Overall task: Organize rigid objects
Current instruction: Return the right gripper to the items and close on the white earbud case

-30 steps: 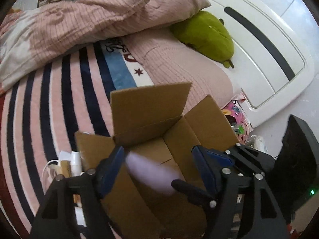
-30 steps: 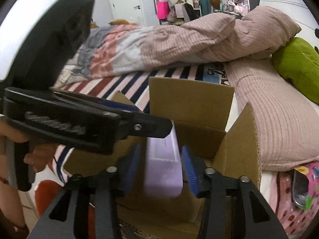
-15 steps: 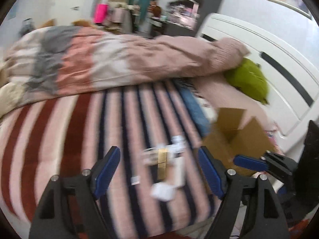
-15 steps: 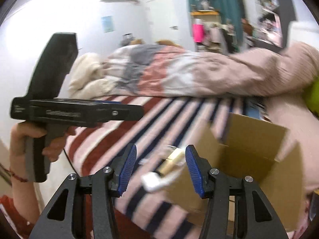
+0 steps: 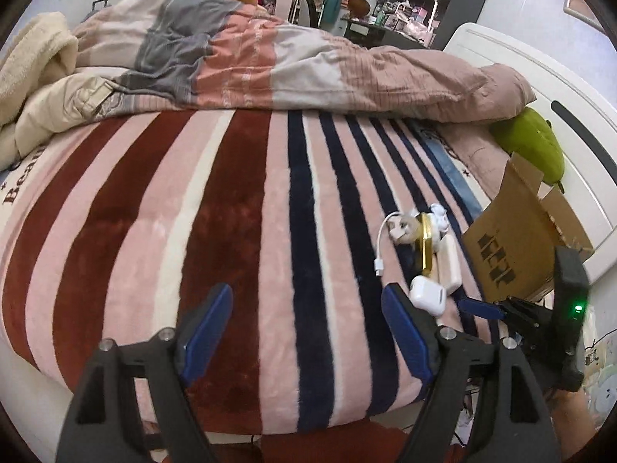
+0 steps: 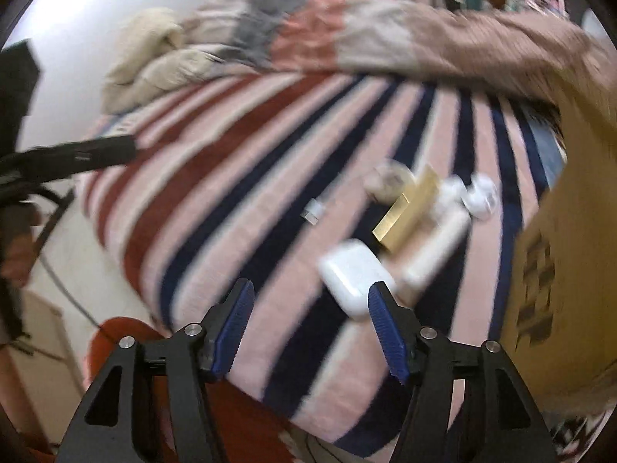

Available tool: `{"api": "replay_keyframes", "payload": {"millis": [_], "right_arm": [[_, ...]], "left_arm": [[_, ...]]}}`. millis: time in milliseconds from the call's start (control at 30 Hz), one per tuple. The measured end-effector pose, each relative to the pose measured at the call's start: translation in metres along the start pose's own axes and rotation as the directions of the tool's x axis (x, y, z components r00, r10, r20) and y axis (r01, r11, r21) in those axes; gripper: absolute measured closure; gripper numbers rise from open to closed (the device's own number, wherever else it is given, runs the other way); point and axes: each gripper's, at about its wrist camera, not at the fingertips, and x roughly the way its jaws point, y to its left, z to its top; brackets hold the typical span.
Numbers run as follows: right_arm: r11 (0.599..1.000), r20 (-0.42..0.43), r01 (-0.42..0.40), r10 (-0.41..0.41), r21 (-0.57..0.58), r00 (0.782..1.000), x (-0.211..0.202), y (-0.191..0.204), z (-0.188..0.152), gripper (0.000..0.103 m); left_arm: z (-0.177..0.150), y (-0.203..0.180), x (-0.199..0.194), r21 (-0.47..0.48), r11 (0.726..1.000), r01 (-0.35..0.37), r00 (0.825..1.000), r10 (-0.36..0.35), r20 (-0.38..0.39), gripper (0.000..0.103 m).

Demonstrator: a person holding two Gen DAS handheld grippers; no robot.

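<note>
An open cardboard box (image 5: 516, 239) stands on the striped bed at the right; it also shows in the right wrist view (image 6: 567, 231). Beside it lie a white earbud case (image 5: 428, 294) (image 6: 356, 276), a gold bar-shaped box (image 5: 425, 245) (image 6: 408, 208), a cream stick-shaped item (image 5: 449, 266) (image 6: 437, 245), a small round white object (image 6: 480, 196) and a white cable (image 5: 381, 247). My left gripper (image 5: 306, 330) is open and empty above the blanket. My right gripper (image 6: 310, 326) is open and empty, just short of the earbud case; it shows at the right of the left wrist view (image 5: 482, 308).
A rumpled pink and grey duvet (image 5: 270, 61) lies along the far side of the bed. A green plush pillow (image 5: 536, 146) rests by the white headboard (image 5: 570, 123). The bed's near edge runs under both grippers. The right wrist view is blurred.
Both grippers have pulled back from the box towards the bed's near edge. The lilac block that the right gripper held over the box is gone from its jaws, which now stand wider.
</note>
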Motion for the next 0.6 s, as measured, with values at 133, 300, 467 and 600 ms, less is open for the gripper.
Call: {"api": "replay_keyframes", "payload": {"millis": [133,300,467,600], "right_arm": [[0.996,-0.015,0.007,-0.006,0.085,1.000,0.019,-0.020,-0.009,0.044],[0.995,0.025,-0.027,0.025,0.093,0.999,0.028,-0.020,0.003,0.042],[0.996,0.036,-0.037,0.035,0.075,0.999,0.037,-0.013,0.015,0.042],[0.998,0.041,-0.023,0.020,0.064,0.999,0.046,-0.006,0.013,0.041]], "left_arm": [[-0.002,0.004,0.001,-0.008,1.000,-0.001,1.000,0.001,-0.002,0.026],[0.005,0.003,0.006,-0.018,1.000,-0.018,1.000,0.018,0.005,0.026],[0.011,-0.002,0.011,-0.023,0.999,-0.031,1.000,0.031,0.002,0.026],[0.015,-0.008,0.012,-0.010,0.999,-0.046,0.999,0.046,-0.003,0.026]]}}
